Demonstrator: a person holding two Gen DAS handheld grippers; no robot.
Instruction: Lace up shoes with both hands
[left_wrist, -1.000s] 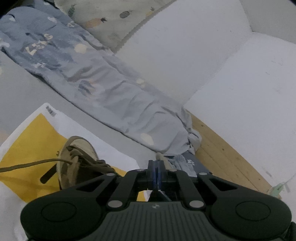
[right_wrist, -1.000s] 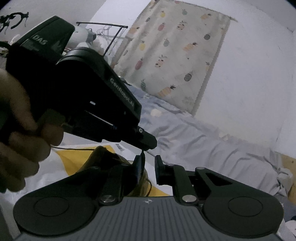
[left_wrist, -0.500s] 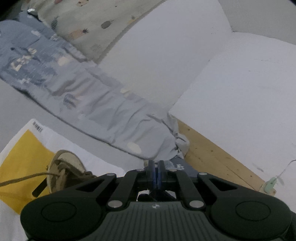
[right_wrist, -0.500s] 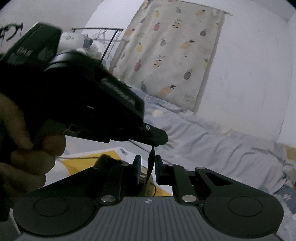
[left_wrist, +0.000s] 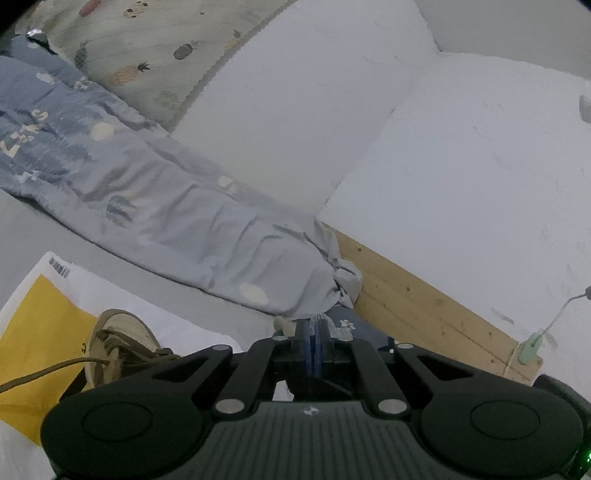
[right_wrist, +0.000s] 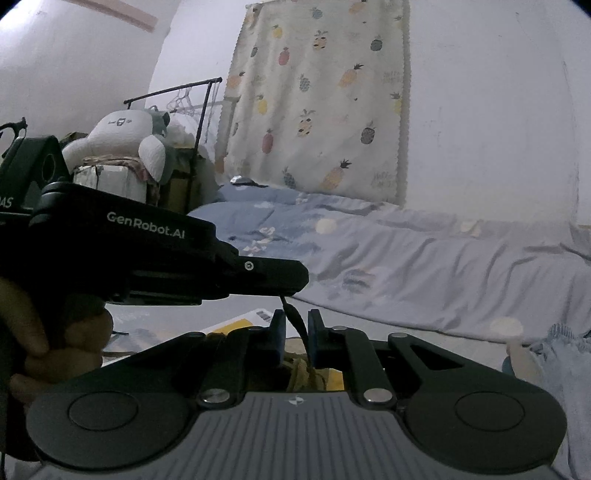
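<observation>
A tan shoe (left_wrist: 122, 343) with brown laces stands on a yellow and white bag (left_wrist: 40, 332) at the lower left of the left wrist view. One loose lace (left_wrist: 40, 374) runs from it off the left edge. My left gripper (left_wrist: 312, 343) is shut; a dark lace end (right_wrist: 293, 319) hangs from its tip in the right wrist view. My right gripper (right_wrist: 296, 325) is open, with that lace end between its fingers. The left gripper's body (right_wrist: 155, 258) fills the left of the right wrist view. Part of the shoe (right_wrist: 301, 369) shows below my right fingers.
A blue patterned quilt (left_wrist: 155, 206) lies across the bed behind the shoe. A pineapple-print curtain (right_wrist: 321, 103) hangs on the far wall. A wooden bed frame (left_wrist: 424, 314) runs along the white wall. A plush toy (right_wrist: 122, 140) and a clothes rack (right_wrist: 192, 122) stand at the far left.
The left gripper rose and levelled out above the right one, pulling its lace end up. The lace end now hangs between my right fingers, where one second ago it hung above them.
</observation>
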